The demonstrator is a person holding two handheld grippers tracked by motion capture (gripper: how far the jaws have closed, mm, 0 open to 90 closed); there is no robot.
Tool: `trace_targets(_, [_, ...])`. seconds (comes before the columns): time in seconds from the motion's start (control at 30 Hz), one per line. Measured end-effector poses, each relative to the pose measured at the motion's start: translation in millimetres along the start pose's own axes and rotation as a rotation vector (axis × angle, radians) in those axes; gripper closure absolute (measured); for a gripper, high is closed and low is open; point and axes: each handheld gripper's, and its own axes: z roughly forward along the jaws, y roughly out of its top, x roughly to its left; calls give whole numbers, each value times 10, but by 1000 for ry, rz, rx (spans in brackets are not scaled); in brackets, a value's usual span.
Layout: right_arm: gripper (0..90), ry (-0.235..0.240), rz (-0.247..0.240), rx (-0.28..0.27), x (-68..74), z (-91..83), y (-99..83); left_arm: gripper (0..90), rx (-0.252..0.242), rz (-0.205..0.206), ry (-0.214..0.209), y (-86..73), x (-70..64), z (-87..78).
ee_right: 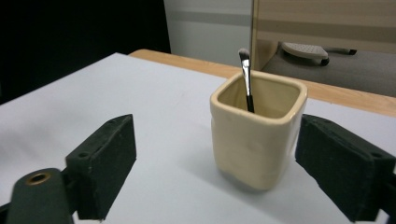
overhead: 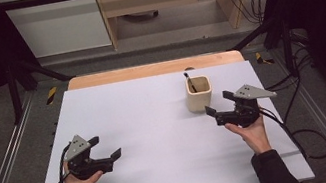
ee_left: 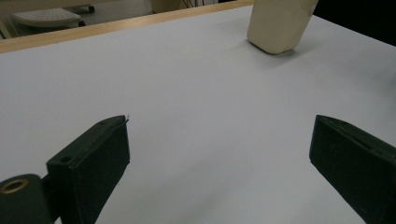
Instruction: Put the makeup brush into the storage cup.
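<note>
Both tools gape wide and grip nothing: the right tool [overhead: 219, 102] has its jaws spread just short of the single cream cup [ee_right: 258, 131] with one brush [ee_right: 246, 78] standing inside, while the left tool [overhead: 108, 147] hovers over bare worktop [overhead: 159, 138], the cup well beyond it.

A cream, square-mouthed ceramic cup [ee_right: 256, 135] stands upright near the desk's [overhead: 159, 138] far right edge. Inside it a slim dark-handled brush [ee_right: 246, 79] leans, bristles up, above the rim.
</note>
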Motion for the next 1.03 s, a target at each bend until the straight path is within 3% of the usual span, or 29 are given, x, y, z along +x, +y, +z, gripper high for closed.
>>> trace_targets(0.6, [46,21,-35,41,21,-282,-313,46,5,-6,2,-20,8,4])
trace_targets(0.83, [50,27,-31,65,-8,-341,-461,46,13,-3,0,-33,11,14])
trace_targets(1.03, [52,15,-8,51,-30,-420,-508,46,15,-2,1,-40,10,18])
